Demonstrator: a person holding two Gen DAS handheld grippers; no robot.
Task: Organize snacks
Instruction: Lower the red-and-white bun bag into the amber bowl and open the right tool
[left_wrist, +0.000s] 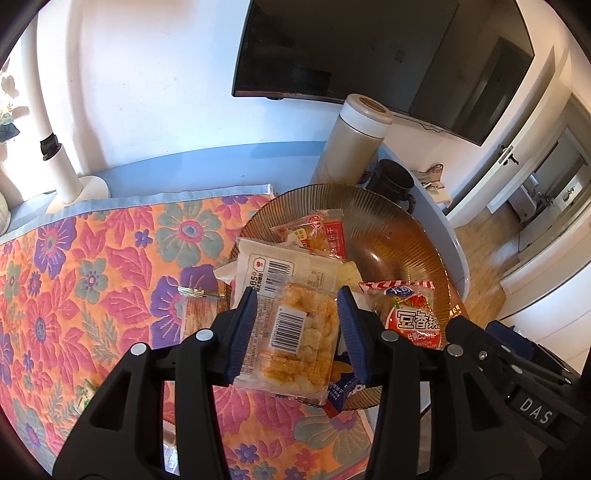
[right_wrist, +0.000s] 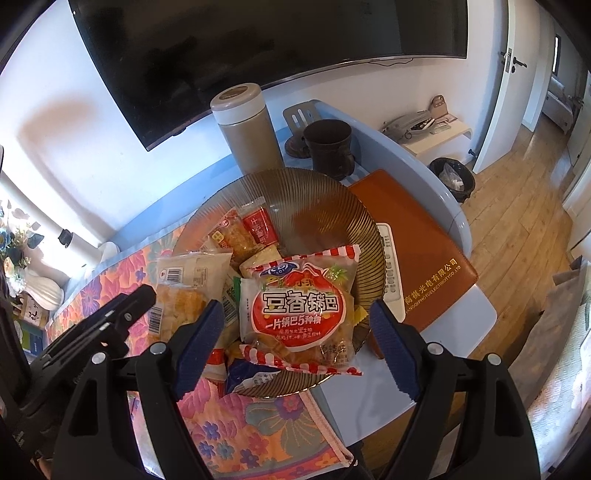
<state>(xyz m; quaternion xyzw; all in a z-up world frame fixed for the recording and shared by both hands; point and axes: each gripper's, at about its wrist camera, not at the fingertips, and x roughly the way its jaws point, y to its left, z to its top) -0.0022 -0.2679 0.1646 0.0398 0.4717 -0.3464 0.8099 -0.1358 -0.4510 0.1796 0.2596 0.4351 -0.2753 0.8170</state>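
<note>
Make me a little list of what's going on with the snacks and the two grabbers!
left gripper: shut on clear packet of yellow puffed snack, beside the plate's edge
right gripper: open, above red-and-white snack bag
plate: brown ribbed glass, several snack packets piled inside
cloth: flowery, under the plate
behind plate: thermos, dark cup

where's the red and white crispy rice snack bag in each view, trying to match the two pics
Left wrist view: the red and white snack bag lies at right of centre on the near side of the ribbed glass plate, just right of the left gripper, which grips a clear-wrapped cracker pack.
Right wrist view: the same bag sits dead centre, ahead of the open right gripper.
Shared landmark: the beige thermos behind the plate.
</note>
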